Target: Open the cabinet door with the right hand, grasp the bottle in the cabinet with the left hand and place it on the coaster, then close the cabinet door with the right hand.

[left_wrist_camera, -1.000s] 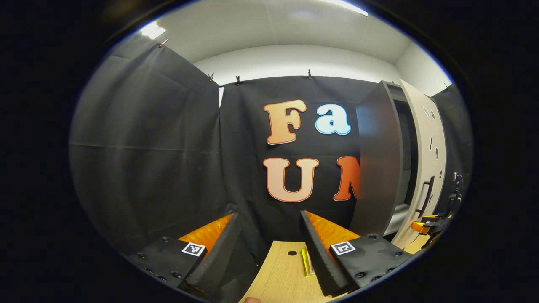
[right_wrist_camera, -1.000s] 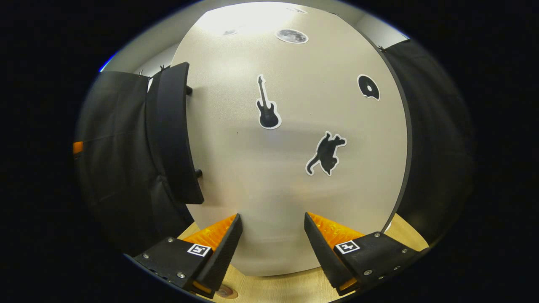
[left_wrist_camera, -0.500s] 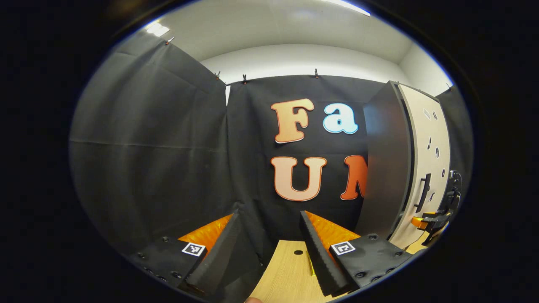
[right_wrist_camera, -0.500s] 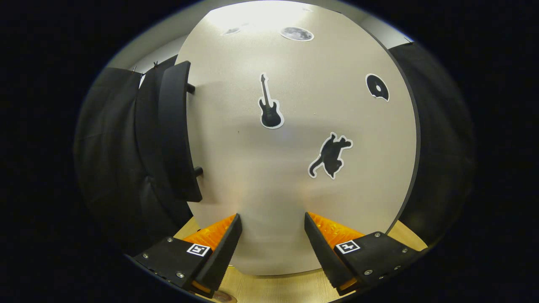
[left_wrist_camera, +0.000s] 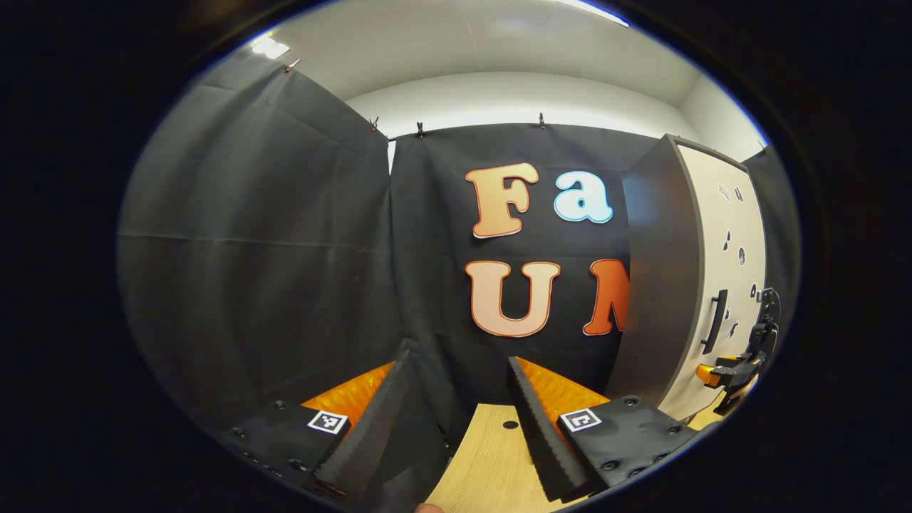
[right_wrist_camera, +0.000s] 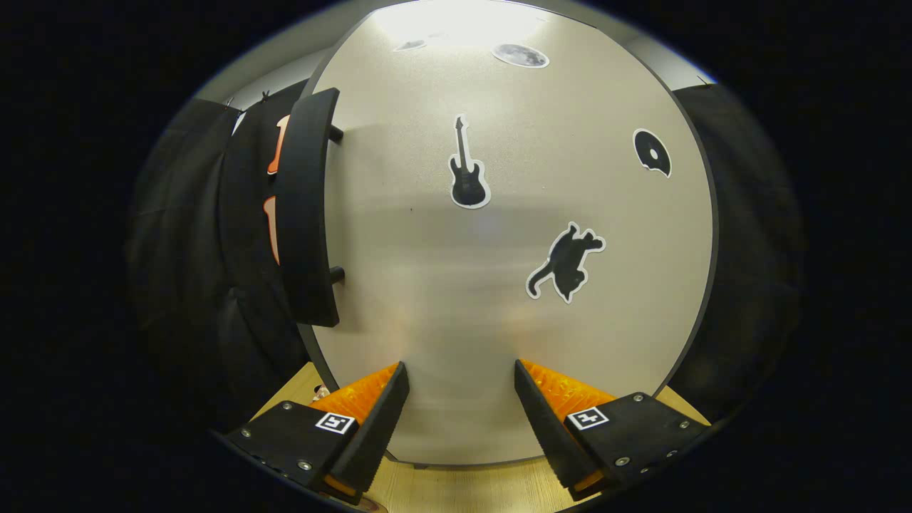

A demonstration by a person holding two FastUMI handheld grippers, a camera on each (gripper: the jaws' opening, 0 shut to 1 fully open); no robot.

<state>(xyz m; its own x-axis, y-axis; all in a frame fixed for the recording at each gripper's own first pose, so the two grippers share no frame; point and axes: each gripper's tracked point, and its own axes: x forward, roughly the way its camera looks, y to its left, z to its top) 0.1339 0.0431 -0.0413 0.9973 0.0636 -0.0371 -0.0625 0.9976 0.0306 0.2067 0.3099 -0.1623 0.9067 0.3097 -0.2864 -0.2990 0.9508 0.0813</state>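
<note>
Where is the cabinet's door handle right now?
In the right gripper view the black handle stands upright along the door's left edge, above the right tongs; in the left gripper view it shows far right.

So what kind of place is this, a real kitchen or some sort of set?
Most likely a staged recording booth, not a home: black cloth is clipped up as walls, and a lone cabinet with stickers on its door stands on a wooden table.

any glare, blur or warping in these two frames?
Right gripper view: ceiling light blows out the top of the door, stickers stay sharp, and the straight handle bows into a curve. Left gripper view: evenly lit and sharp, no glare, but the cabinet bends at the image's edge, and the far right hand-held gripper is small and squeezed.
</note>
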